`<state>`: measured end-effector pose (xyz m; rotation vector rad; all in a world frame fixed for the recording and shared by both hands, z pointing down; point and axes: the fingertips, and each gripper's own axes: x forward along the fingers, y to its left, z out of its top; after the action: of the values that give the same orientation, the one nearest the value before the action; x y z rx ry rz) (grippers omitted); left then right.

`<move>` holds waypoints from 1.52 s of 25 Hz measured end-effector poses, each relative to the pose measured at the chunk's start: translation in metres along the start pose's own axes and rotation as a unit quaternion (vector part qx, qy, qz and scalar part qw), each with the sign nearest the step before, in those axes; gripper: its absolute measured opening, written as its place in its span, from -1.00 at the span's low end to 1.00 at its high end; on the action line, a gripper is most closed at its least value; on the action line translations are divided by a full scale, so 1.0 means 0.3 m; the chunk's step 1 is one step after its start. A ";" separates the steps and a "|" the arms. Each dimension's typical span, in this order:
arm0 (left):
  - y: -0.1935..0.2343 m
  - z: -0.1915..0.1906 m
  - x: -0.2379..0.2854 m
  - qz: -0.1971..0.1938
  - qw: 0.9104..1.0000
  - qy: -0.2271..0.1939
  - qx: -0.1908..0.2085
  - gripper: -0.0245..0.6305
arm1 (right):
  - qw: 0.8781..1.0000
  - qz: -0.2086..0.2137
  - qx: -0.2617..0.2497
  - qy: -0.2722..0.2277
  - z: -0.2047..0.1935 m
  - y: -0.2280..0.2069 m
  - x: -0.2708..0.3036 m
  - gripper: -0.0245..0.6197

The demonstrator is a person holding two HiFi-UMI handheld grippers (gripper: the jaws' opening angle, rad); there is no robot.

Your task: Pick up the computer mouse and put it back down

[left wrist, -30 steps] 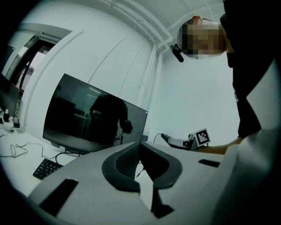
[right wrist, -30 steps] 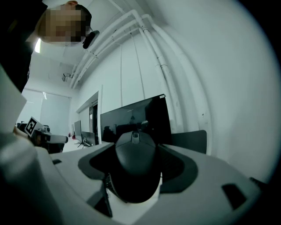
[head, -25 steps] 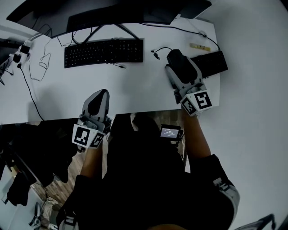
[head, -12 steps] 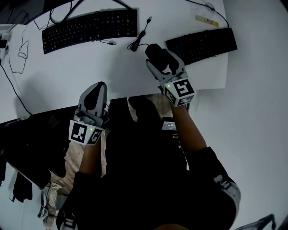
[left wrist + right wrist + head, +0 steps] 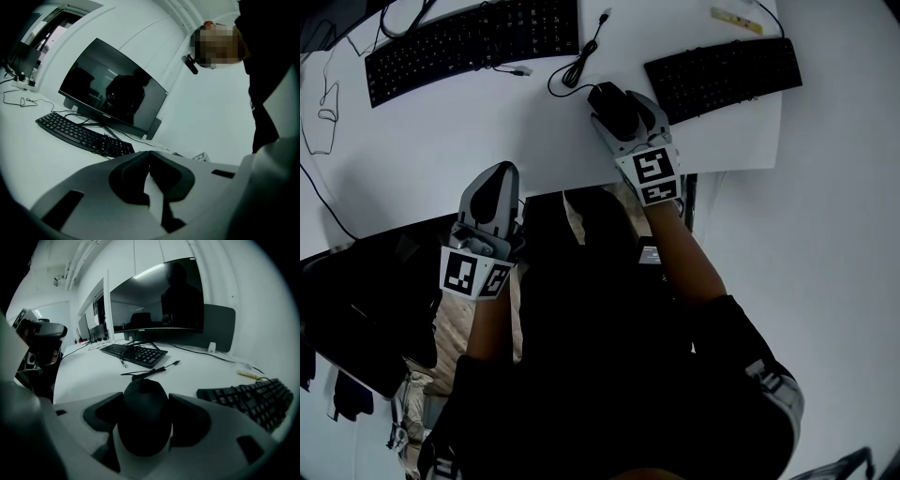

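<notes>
A white desk (image 5: pixel 441 141) carries everything, with a dark monitor (image 5: pixel 112 93) standing along its far edge. Two black keyboards lie on it. The longer keyboard (image 5: pixel 473 37) is toward the far left corner, and the shorter keyboard (image 5: pixel 724 77) sits slanted near the right edge. The left gripper (image 5: pixel 499 173) hangs over the desk's near edge, left of the middle, its dark pads (image 5: pixel 129 176) meeting at the tips with nothing between them. The right gripper (image 5: pixel 621 112) reaches in over the near edge, just beside the shorter keyboard's left end, and its two jaws press on either flank of the black computer mouse (image 5: pixel 143 420). The mouse's nose points toward the far edge (whether its underside touches the desk cannot be told). Its black cable (image 5: pixel 572 75) loops loosely just beyond it, between the two keyboards. A small yellowish strip (image 5: pixel 736 19) lies near the far right corner.
</notes>
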<state>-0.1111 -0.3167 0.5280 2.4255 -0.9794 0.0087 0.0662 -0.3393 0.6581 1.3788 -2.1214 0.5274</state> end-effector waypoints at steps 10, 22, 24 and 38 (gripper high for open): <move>0.022 -0.006 -0.030 0.006 1.000 0.000 0.000 -0.94 | 0.999 -0.020 -0.011 0.024 -0.035 -0.013 0.033 0.04; -0.066 0.191 -0.054 -0.009 0.998 -0.049 0.044 -0.94 | 0.986 0.065 0.073 -0.137 0.230 -0.076 -0.193 0.04; -0.106 0.243 -0.060 -0.014 0.996 -0.061 0.058 -0.94 | 0.979 0.077 0.065 -0.179 0.322 -0.081 -0.302 0.04; -0.451 0.552 -0.173 -0.013 0.976 -0.146 0.163 -0.94 | 0.922 0.070 0.004 -0.380 0.644 -0.013 -1.010 -0.63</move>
<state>-0.0919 -0.2788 0.3121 2.7969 -1.1486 -0.2198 0.1226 -0.2425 0.3165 1.6152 -2.8391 0.0270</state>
